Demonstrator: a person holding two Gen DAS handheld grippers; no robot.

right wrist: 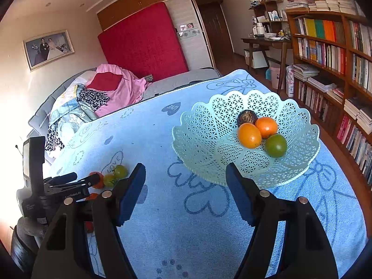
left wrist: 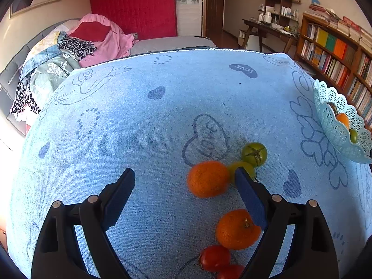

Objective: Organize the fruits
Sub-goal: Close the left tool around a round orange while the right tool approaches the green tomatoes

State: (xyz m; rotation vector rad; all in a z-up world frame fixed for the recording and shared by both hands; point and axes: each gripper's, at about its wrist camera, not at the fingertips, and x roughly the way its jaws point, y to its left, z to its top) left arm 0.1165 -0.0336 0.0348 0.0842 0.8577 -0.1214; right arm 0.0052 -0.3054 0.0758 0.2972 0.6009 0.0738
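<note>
My left gripper (left wrist: 184, 171) is open over the blue towel (left wrist: 139, 121), nothing between its fingers. An orange (left wrist: 208, 179) lies just inside its right finger (left wrist: 250, 195), a second orange (left wrist: 237, 229) sits nearer, under that finger. A green tomato (left wrist: 254, 154) and a yellow-green one (left wrist: 232, 166) lie beyond; two red tomatoes (left wrist: 215, 257) are at the bottom edge. My right gripper (right wrist: 185, 169) is open and empty in front of the pale lattice basket (right wrist: 200, 125), which holds two oranges (right wrist: 249, 135), a green tomato (right wrist: 276, 145) and a dark round fruit (right wrist: 247, 117).
In the right wrist view the left tool's camera block (right wrist: 33, 158) and a gloved hand (right wrist: 23, 232) stand at the left beside the loose fruit (right wrist: 120, 171). A bed with piled clothes (right wrist: 93, 97) lies behind, bookshelves (right wrist: 330, 46) on the right.
</note>
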